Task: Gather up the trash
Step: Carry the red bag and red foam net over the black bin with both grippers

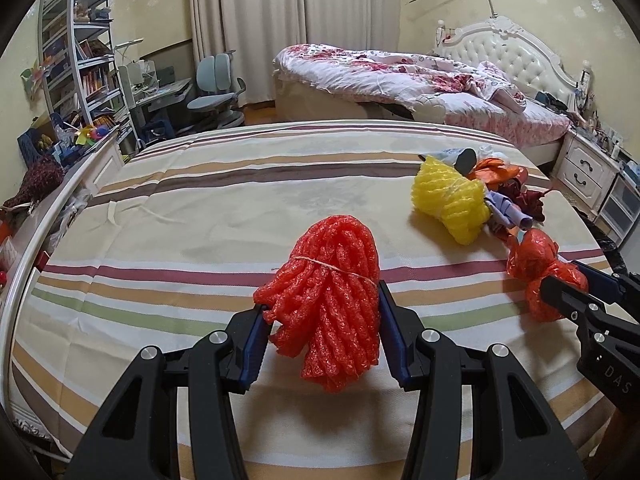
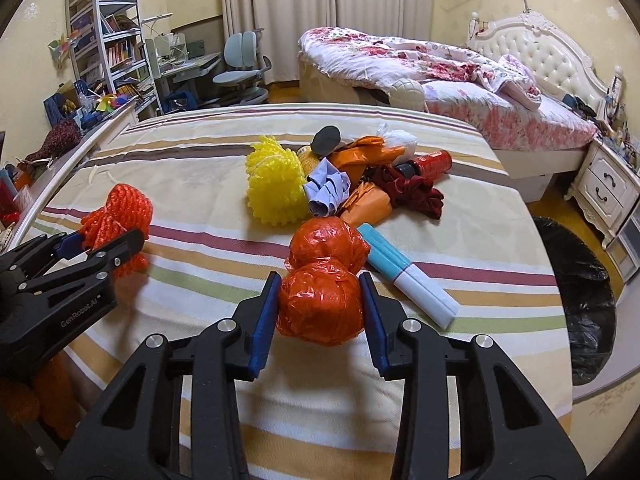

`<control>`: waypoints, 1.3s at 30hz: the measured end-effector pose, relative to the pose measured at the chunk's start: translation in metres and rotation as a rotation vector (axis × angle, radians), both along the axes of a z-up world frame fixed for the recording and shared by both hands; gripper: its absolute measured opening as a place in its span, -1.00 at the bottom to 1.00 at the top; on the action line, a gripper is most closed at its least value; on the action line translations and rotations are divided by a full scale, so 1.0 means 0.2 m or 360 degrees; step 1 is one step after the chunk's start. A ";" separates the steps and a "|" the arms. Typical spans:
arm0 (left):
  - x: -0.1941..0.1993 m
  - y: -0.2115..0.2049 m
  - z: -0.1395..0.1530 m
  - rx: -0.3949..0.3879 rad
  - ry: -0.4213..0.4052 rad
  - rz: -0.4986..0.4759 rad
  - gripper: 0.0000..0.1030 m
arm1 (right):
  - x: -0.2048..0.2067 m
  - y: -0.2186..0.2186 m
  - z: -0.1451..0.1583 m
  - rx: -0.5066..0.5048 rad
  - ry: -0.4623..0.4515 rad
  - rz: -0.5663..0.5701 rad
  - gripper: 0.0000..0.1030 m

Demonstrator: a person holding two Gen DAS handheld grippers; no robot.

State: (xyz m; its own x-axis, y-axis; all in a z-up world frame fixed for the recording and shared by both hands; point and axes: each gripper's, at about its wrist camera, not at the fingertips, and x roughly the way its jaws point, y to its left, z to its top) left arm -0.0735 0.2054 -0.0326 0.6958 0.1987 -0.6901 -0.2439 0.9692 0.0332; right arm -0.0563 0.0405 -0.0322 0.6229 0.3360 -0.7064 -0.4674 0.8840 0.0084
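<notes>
The left gripper (image 1: 320, 316) is squeezed on a red foam net bundle (image 1: 328, 300) tied with a thin string. Its two blue pads press on the bundle from both sides. The bundle sits near the front of a bed with a striped sheet (image 1: 180, 208).

The right gripper (image 2: 318, 308) is squeezed on a crumpled orange plastic bag (image 2: 324, 280). Its blue pads touch both sides of the bag's near lump. A second lump of the bag sticks out past the pads.

Just beside the bag, on its right, lies a blue and white pack (image 2: 404, 276). Behind the bag is a pile of trash in the middle of the sheet: a yellow foam net bundle (image 2: 274, 184), a crumpled pale blue paper (image 2: 326, 192), orange wrappers (image 2: 368, 200), a dark red cloth (image 2: 412, 192), a red can (image 2: 430, 162) and a white bag (image 2: 396, 140).

The left part of the sheet is bare, so there is open room there. A white rail (image 1: 60, 208) runs along the bed's left edge. Past the bed's right edge, a black trash bag (image 2: 580, 300) stands open on the floor. The far edge of the sheet is well apart from both grippers.
</notes>
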 end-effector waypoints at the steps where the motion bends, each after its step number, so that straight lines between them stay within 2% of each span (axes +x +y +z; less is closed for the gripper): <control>1: 0.00 -0.01 0.01 -0.0002 -0.0007 -0.0007 -0.04 | -0.02 -0.01 0.01 0.0001 -0.0013 -0.0002 -0.26; 9: 0.01 -0.15 0.07 -0.0032 -0.0078 -0.0090 -0.04 | -0.04 -0.20 0.09 0.0052 -0.0098 -0.0124 -0.26; 20: 0.16 -0.48 0.17 -0.0021 -0.0192 -0.0292 -0.04 | 0.06 -0.59 0.16 0.0086 -0.0214 -0.0441 -0.26; 30: 0.40 -0.84 0.17 -0.0029 -0.0211 -0.0528 -0.04 | 0.22 -0.96 0.14 0.0058 -0.0256 -0.0721 -0.25; 39: 0.55 -1.15 0.13 -0.0018 -0.0210 -0.0686 -0.04 | 0.36 -1.21 0.06 0.0078 -0.0216 -0.0843 -0.25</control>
